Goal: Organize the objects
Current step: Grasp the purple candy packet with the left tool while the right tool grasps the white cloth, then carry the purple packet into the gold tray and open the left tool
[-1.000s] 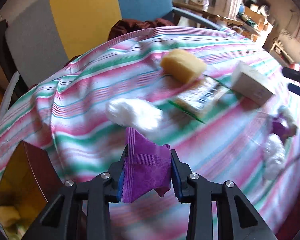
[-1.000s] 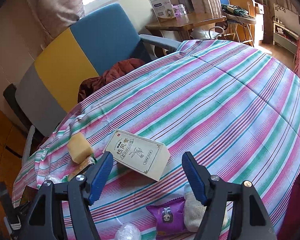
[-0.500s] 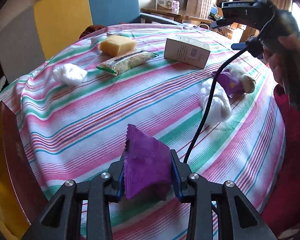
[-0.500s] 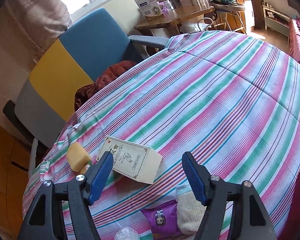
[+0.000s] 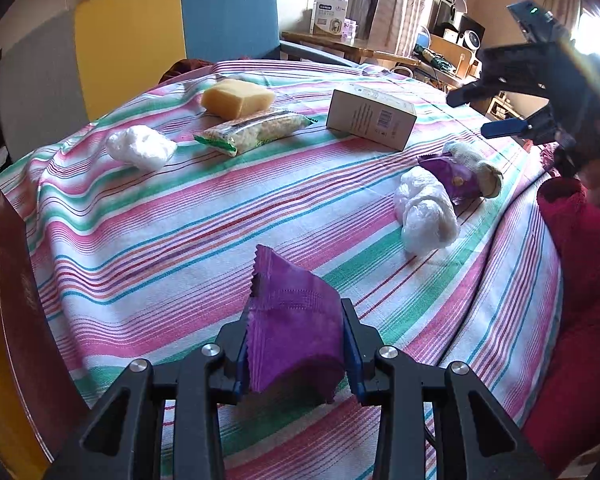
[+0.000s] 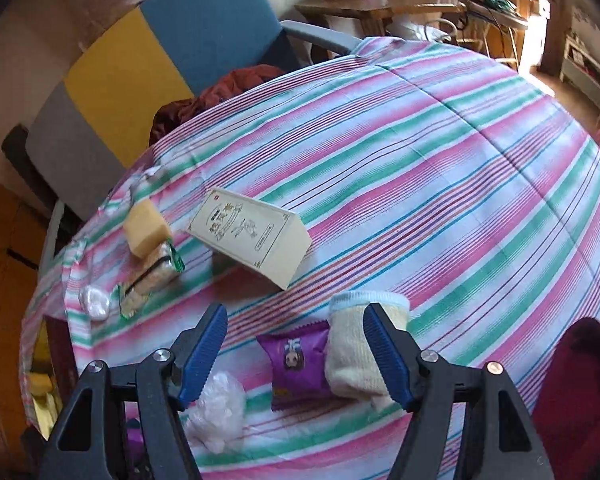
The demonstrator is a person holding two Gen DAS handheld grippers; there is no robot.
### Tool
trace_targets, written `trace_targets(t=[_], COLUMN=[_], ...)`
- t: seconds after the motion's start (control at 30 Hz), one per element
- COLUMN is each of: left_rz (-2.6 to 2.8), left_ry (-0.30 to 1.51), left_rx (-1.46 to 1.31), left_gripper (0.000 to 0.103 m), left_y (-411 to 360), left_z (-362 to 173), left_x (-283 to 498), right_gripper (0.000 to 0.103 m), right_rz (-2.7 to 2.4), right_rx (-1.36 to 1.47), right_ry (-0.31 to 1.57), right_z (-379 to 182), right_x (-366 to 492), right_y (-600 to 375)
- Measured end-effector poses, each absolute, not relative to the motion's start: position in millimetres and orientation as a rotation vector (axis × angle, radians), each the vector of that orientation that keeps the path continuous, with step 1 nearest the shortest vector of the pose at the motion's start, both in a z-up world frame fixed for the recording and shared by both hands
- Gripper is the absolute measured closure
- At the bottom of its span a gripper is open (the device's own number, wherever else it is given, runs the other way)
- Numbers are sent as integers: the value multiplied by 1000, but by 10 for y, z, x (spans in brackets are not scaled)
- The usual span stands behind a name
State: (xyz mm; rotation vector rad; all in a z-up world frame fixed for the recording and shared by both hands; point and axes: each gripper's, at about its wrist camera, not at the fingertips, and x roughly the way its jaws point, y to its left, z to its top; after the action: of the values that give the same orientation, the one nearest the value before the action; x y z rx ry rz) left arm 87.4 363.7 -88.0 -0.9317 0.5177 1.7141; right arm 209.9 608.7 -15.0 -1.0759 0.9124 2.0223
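My left gripper (image 5: pixel 296 344) is shut on a purple snack packet (image 5: pixel 292 332) and holds it above the striped tablecloth's near edge. My right gripper (image 6: pixel 296 352) is open and empty, hovering over a second purple packet (image 6: pixel 296 360) and a cream sock (image 6: pixel 355 348); it also shows in the left wrist view (image 5: pixel 511 112) at the far right. On the cloth lie a cream box (image 5: pixel 369 116), a yellow sponge (image 5: pixel 238 98), a noodle packet (image 5: pixel 256 132) and two white plastic bundles (image 5: pixel 140 146) (image 5: pixel 425 208).
A round table under a striped cloth (image 5: pixel 180 220) drops off at the near and left edges. A yellow, blue and grey chair (image 5: pixel 140 32) stands behind it with a dark red cloth. A red sleeve (image 5: pixel 579 280) is at the right. Wooden furniture (image 5: pixel 339 40) stands beyond.
My left gripper has swung back and right with the purple packet still in it. My right gripper has tilted down toward the second purple packet and the sock.
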Motion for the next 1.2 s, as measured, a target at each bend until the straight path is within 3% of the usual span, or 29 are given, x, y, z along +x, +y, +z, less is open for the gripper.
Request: trace_targets(t=[0.1,0.2,0.47,0.57,0.67,1.2], left_rz=[1713,1718,1729,1738,1755,1818], left_ry=[502,498,497,493,497,411], left_rx=[-935,-933,-921,-913,-893,-810], left_gripper=[65,65,65,65,65,66], left_y=[3618,3600,3572,3559,3547,3100], left_z=[-882,-882,-883,-887,-892,-292], left_x=[865,870,897,907,935,1028], right_gripper=[43,44,44,51,53,51], right_rz=[2018,1972,1768,1776,1772,1748], right_rx=[-1128,-1130,-1143,-1163,-1139,-1260], right_ry=[852,849,968,1026,904,775], right_z=[-95,-111,-601,-803,-696,-804], right_x=[2170,2240,2276,2271,2262,2183], right_y=[6023,6051,6359,6394,6355,6327])
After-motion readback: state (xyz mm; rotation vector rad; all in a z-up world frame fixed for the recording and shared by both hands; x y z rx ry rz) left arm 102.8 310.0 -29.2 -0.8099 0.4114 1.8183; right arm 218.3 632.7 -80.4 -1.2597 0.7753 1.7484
